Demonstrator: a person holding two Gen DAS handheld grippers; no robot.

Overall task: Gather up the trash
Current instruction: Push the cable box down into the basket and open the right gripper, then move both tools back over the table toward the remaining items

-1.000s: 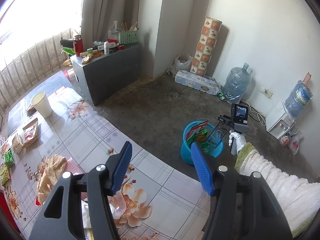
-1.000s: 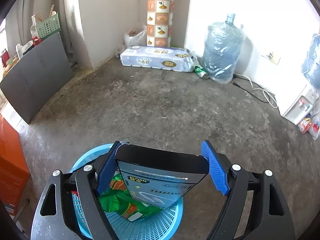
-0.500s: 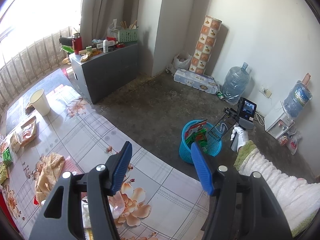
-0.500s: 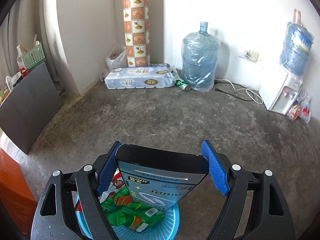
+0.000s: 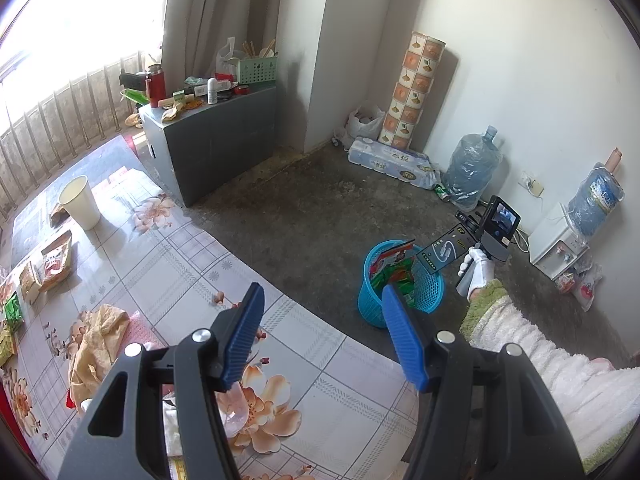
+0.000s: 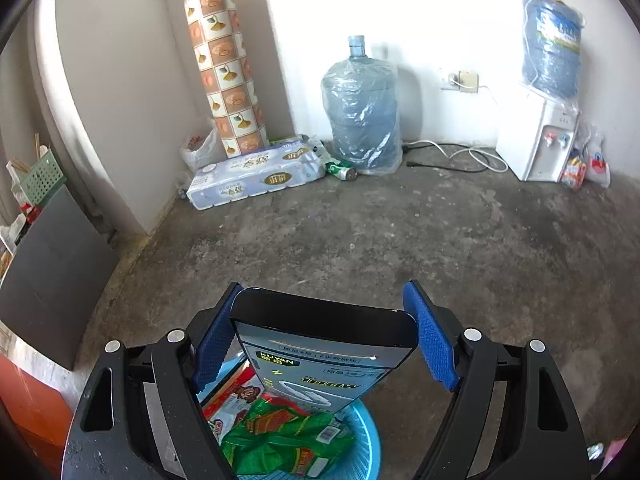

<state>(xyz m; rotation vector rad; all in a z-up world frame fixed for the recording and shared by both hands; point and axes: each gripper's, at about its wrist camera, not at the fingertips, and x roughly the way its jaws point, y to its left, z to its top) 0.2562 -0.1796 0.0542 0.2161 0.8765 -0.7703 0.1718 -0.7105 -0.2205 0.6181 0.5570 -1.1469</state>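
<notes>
Bare concrete floor (image 6: 360, 248), wall at top of frame; blue basket (image 6: 360, 432) at bottom centre already holds wrappers (image 6: 280, 432); right gripper (image 6: 320, 336) angled down over it, fingers clamped on flat box (image 6: 320, 344), not yet dropped; left gripper (image 5: 320, 336) hangs open and empty above floral surface (image 5: 160, 256), litter remaining lower left.

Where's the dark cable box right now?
The dark cable box sits between the right gripper's blue pads, just above the blue trash basket; the left wrist view shows it over the basket's right rim.
</notes>
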